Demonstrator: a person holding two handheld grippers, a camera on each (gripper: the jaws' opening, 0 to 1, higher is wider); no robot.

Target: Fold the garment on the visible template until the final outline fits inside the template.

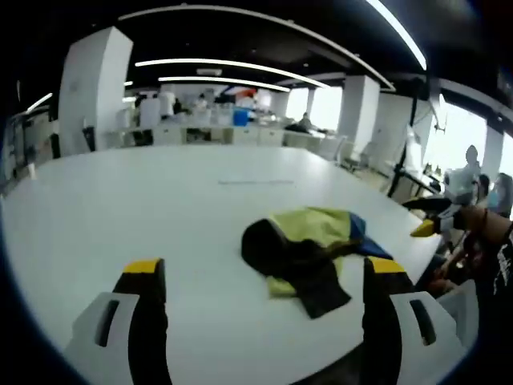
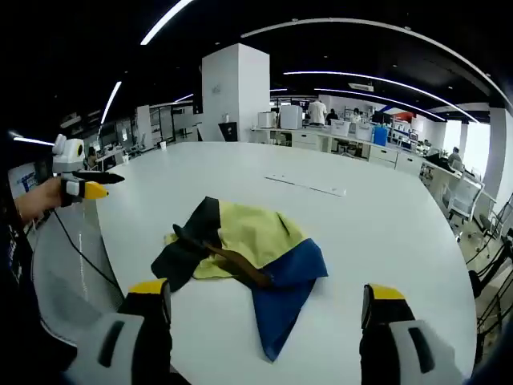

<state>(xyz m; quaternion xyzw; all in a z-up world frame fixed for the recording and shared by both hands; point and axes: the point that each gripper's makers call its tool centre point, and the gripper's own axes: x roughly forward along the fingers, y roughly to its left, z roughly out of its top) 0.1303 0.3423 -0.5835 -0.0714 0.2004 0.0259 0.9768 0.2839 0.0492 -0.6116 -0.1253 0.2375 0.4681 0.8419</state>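
Yellow-tipped black jaws of the left gripper (image 1: 260, 277) stand wide apart over the white worktop (image 1: 120, 208), holding nothing. Beyond them, towards the right jaw, lies the crumpled yellow, black and blue cloth garment (image 1: 309, 249). Right gripper (image 2: 268, 297) jaws are likewise spread and empty, the garment (image 2: 240, 249) just beyond, between them.

**My two hand-held grippers**

My left gripper (image 1: 265, 277) has black jaws capped with yellow tips, seated in pale grey housings with dark slots. My right gripper (image 2: 271, 301) matches it: black jaws, yellow tips, grey bases. A thin black cable (image 2: 80, 253) trails below the gripper in my other hand, and my sleeve (image 2: 11, 249) is dark with white print
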